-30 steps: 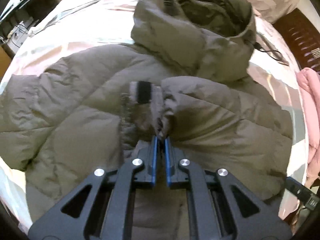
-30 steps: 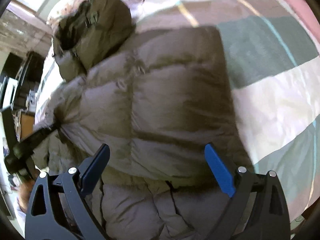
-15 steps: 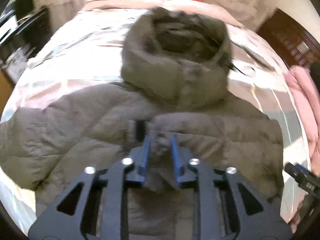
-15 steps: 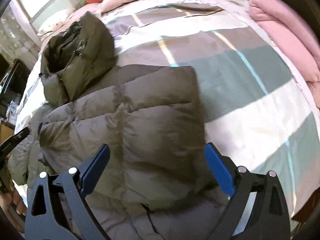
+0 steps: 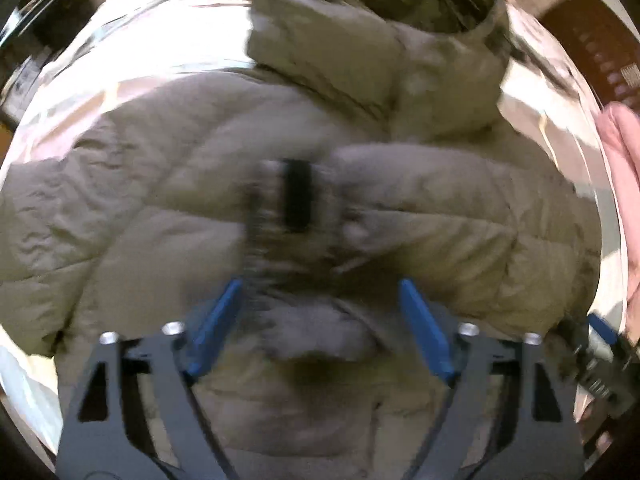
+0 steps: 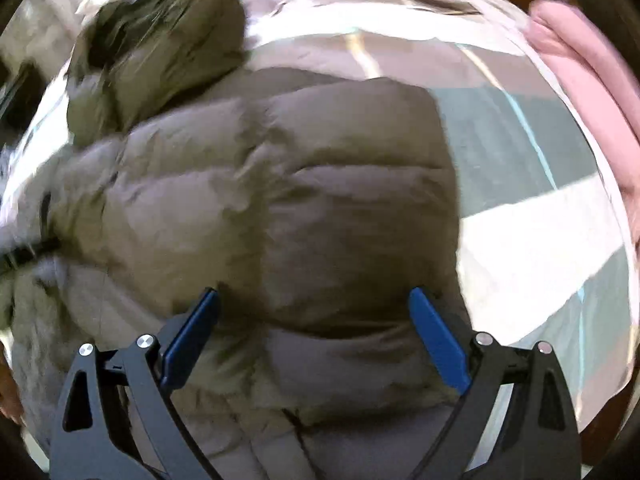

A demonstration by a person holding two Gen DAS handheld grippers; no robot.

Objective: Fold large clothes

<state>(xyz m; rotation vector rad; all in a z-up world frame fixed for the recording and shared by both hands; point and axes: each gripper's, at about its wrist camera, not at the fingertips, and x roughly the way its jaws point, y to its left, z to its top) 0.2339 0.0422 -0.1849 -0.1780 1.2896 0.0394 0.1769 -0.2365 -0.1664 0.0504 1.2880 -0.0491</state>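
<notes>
An olive-grey puffer jacket (image 5: 168,216) lies spread on the bed, its hood (image 5: 384,40) at the far end. One sleeve (image 5: 460,208) is folded across the chest, its cuff with a black tab (image 5: 297,196) near the middle. My left gripper (image 5: 320,296) is open and empty just above the folded cuff. In the right wrist view the jacket (image 6: 320,200) fills the middle, hood (image 6: 160,40) at top left. My right gripper (image 6: 314,304) is open and empty over the jacket's folded side.
The bedsheet (image 6: 540,216) has grey, teal and white blocks to the right of the jacket. A pink quilt (image 6: 592,80) lies at the bed's right edge. Dark wooden furniture (image 5: 600,40) stands at the far right. The right gripper's tip (image 5: 600,344) shows at the left view's right edge.
My left gripper has opened and let go of the sleeve cuff, which now rests on the jacket's chest. My right gripper stayed open and shifted slightly over the jacket.
</notes>
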